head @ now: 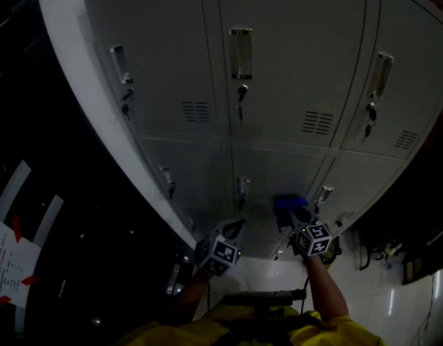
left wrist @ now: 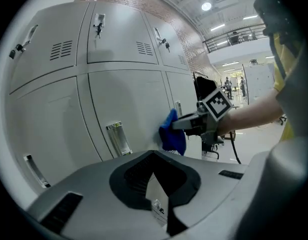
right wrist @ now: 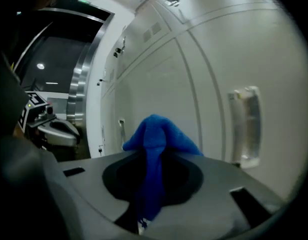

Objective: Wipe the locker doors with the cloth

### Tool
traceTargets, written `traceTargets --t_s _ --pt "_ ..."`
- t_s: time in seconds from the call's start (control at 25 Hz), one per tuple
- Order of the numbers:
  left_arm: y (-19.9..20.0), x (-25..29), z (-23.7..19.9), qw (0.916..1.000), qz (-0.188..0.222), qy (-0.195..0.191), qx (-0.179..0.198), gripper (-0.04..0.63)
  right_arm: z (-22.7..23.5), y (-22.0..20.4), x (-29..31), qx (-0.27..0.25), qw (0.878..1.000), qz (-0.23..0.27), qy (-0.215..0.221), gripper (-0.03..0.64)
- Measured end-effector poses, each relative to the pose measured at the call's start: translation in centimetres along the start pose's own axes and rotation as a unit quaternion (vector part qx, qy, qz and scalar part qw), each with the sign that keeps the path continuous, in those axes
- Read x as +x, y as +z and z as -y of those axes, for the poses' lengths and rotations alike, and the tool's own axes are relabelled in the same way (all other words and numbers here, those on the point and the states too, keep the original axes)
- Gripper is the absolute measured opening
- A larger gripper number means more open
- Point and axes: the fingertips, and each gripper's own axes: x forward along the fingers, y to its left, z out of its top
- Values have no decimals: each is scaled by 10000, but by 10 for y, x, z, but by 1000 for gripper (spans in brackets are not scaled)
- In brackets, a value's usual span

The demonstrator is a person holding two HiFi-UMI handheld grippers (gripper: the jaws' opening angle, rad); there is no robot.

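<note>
Grey locker doors (head: pixel 279 85) stand in two rows in front of me. My right gripper (head: pixel 289 216) is shut on a blue cloth (head: pixel 290 204) and holds it against the lower middle door (head: pixel 268 171), near that door's handle (head: pixel 242 187). In the right gripper view the cloth (right wrist: pixel 156 134) bunches out of the jaws, close to the door face (right wrist: pixel 194 84). My left gripper (head: pixel 238 227) hangs just left of it, shut and empty, off the door. The left gripper view shows the right gripper (left wrist: pixel 186 124) with the cloth (left wrist: pixel 173 134) on the door (left wrist: pixel 133 104).
Each door has a metal handle (head: pixel 240 52) and a key in its lock (head: pixel 240 92). A paper with red marks (head: pixel 9 254) lies on the dark floor to the left. Cables (head: pixel 372 254) hang to the right of the lockers. A dark doorway (right wrist: pixel 53 59) is beyond the left end.
</note>
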Motion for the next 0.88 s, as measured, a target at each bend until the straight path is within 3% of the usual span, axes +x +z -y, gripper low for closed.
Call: traceTargets --t_s 0.12,0.28,0.48,0.68,0.88 --pt "3 15 5 9999 10 -111 81 2 41 -46 -12 122 9990 -288 -330 69" --pt "6 23 5 9997 -24 -154 162 2 41 -52 7 121 9995 -227 -186 69" --pt "-8 8 -9 9999 -141 74 62 2 8 -35 34 60 9995 -89 313 67" --pt "-26 -9 -21 9991 -298 277 -132 2 -59 -19 80 24 9954 -65 958 67" --pt "-27 -10 -22 9992 -258 272 -160 2 -93 -18 106 -68 9929 -200 1172 67"
